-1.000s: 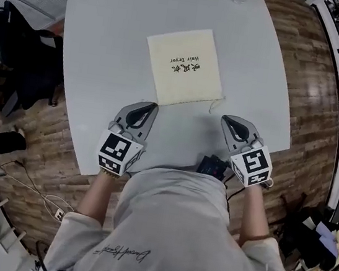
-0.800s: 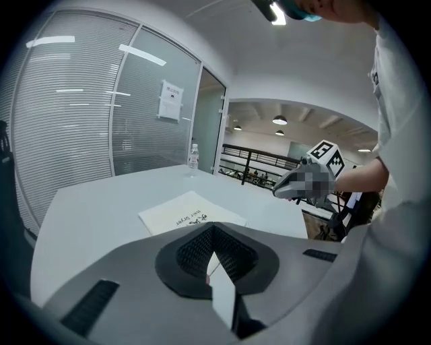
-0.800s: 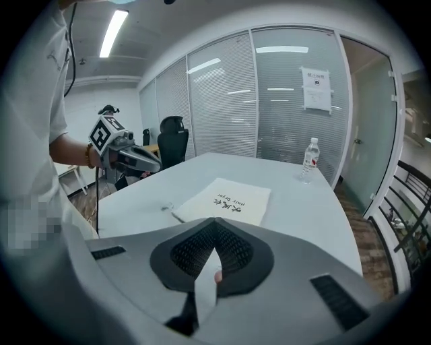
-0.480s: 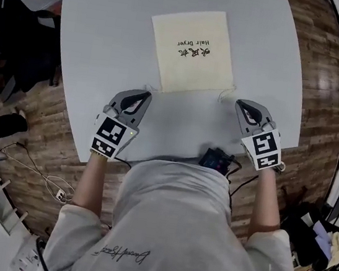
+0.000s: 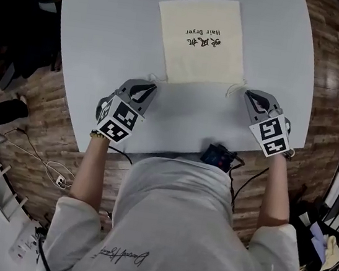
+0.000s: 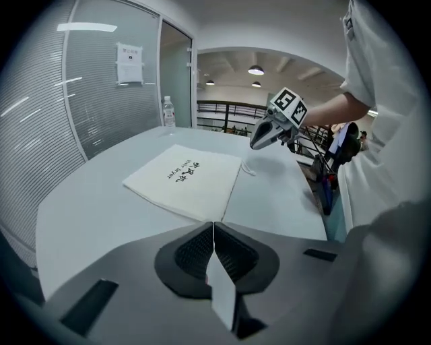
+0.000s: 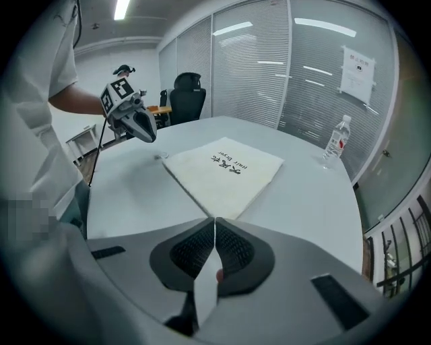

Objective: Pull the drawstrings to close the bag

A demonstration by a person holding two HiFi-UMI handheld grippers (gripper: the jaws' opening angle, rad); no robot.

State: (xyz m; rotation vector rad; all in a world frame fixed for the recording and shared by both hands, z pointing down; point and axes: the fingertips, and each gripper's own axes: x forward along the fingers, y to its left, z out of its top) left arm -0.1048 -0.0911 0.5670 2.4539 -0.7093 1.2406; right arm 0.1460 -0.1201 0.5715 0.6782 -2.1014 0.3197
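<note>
A cream drawstring bag (image 5: 202,39) with black print lies flat on the white table (image 5: 99,53), its mouth edge toward me. My left gripper (image 5: 148,85) is shut, its tip just short of the bag's near left corner, where a short drawstring (image 5: 153,78) pokes out. In the left gripper view the shut gripper (image 6: 213,224) points at the bag (image 6: 185,180) with nothing between the jaws. My right gripper (image 5: 251,95) is shut too, just beside the right drawstring (image 5: 233,88). In the right gripper view the gripper (image 7: 215,219) faces the bag's corner (image 7: 225,168), holding nothing.
A black device (image 5: 218,157) with cables sits at the table's near edge by my body. A water bottle (image 7: 335,141) stands at the far side of the table. An office chair (image 7: 188,91) and glass walls lie beyond, and wood floor surrounds the table.
Both grippers have moved forward and apart, from a little short of the bag to its two near corners. Both stayed shut. The bag has not moved on the table.
</note>
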